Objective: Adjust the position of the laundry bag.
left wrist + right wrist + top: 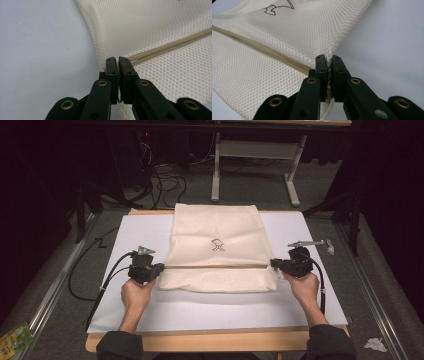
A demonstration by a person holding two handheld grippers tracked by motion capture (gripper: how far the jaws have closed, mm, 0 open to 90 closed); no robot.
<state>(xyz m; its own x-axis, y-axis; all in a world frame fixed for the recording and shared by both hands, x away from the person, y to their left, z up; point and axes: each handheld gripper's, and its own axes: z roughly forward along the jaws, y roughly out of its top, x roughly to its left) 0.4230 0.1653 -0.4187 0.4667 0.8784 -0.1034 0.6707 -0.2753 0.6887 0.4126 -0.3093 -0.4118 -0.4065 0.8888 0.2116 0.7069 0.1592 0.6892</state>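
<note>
The white sheet (150, 312) is bare near the person, so a hand could slide there. The cream mesh bag (217, 245) covers the middle. The left gripper (159, 268) and right gripper (274, 263) block the bag's two sides.

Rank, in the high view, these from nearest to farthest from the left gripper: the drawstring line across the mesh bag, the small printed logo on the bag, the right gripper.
From the left gripper:
1. Drawstring line: its left end sits right at the gripper, at the mesh bag's left edge.
2. Printed logo: mid-bag, up and to the right.
3. Right gripper: at the bag's opposite edge.
</note>
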